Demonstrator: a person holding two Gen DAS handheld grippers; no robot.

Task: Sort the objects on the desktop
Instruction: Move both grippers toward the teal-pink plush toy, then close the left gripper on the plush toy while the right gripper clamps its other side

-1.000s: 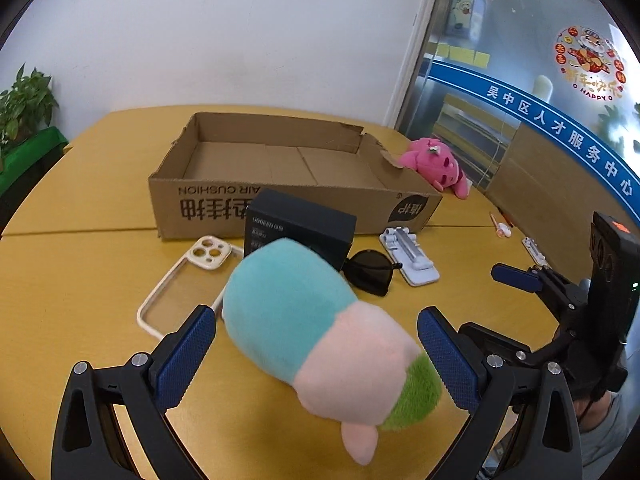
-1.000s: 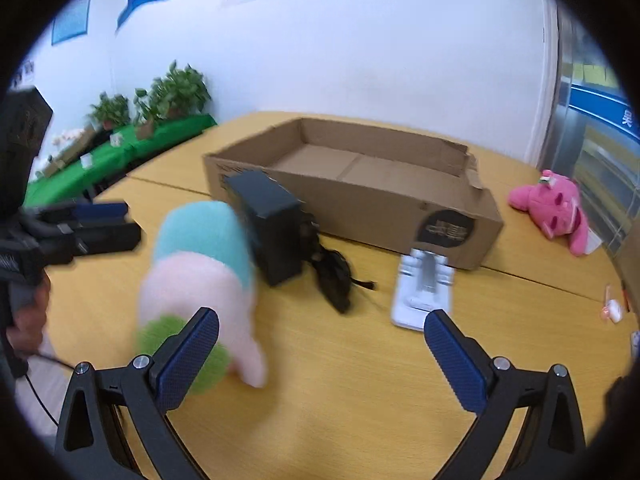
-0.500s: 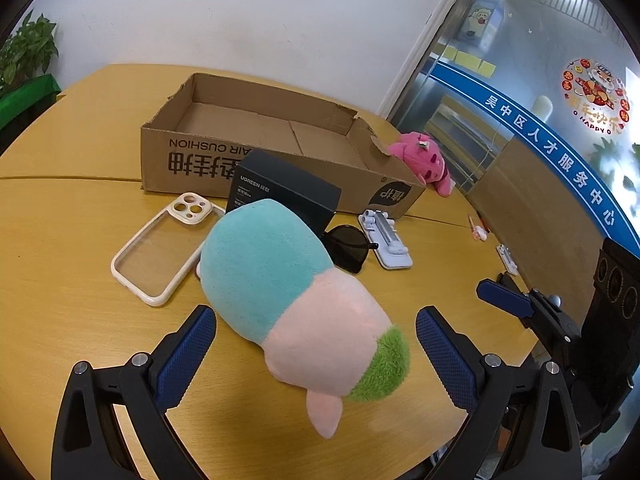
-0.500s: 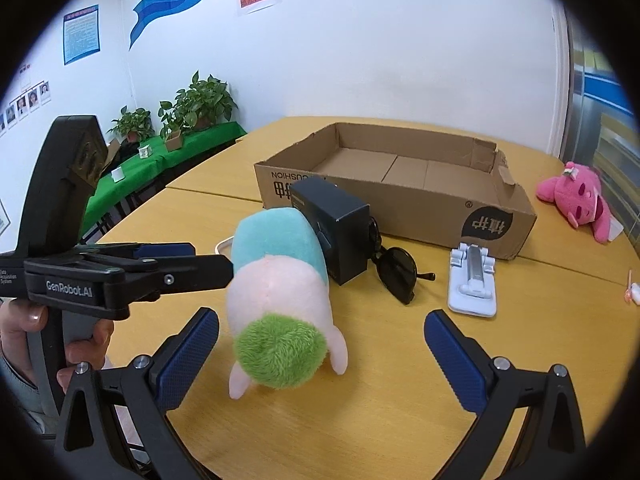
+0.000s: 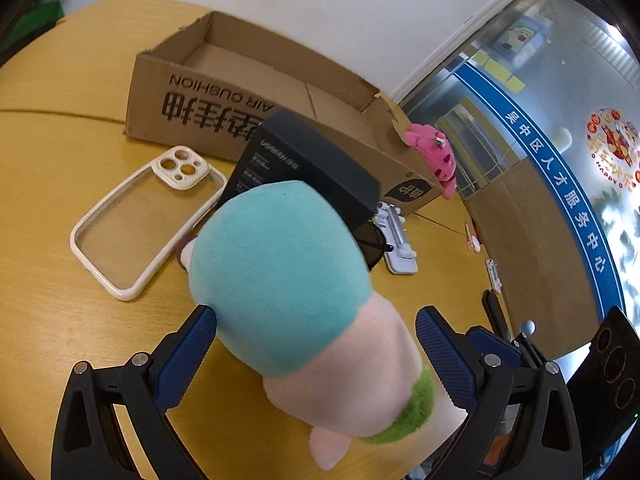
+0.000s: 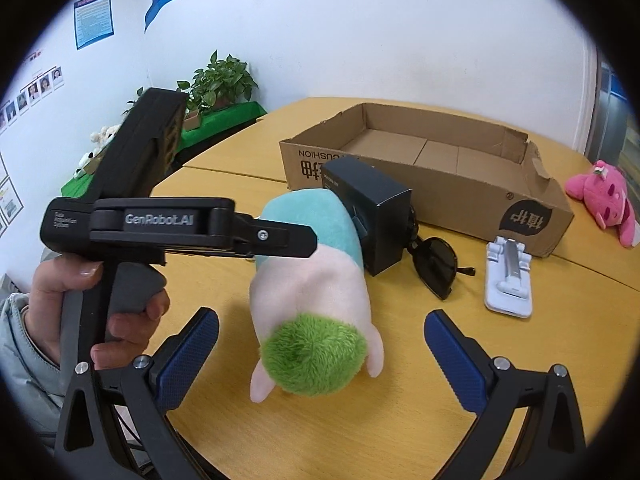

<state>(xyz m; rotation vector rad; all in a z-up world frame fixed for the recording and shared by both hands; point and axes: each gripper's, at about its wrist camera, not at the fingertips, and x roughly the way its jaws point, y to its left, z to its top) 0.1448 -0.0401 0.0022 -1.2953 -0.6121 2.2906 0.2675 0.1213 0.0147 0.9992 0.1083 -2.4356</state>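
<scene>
Bench (image 6: pixel 400 420): yellow wood top, seam running across it under the carton.

Carton (image 6: pixel 440 196): open, shallow, cardboard, lying at the far side of the bench near the wall; nothing visible inside it.

Plush (image 5: pixel 288 280): teal, pale pink and green, lying on the bench toward the near edge, its teal end against the black box (image 6: pixel 372 208). The box stands between the plush and the carton's front wall.

Left hand-held gripper (image 5: pixel 316 356): jaws spread wide, one blue pad on each side of the plush at the teal-to-pink band. Left pad looks very close to the fabric; contact cannot be judged. Right pad stands clear of it. In the right wrist view its arm reaches over the plush from the left.

Right hand-held gripper (image 6: pixel 320 356): jaws spread wide, holding nothing, just short of the plush's green end.

Phone case (image 5: pixel 148 216): white-rimmed, clear, flat on the bench to the left of the plush, near the carton front.

Pink toy (image 6: pixel 604 200): on the bench beyond the carton's torn right corner.

Phone stand (image 6: pixel 510 276): white, flat, in front of that corner.

Sunglasses (image 6: pixel 436 264): dark, between the box and the stand, beside the box.
</scene>
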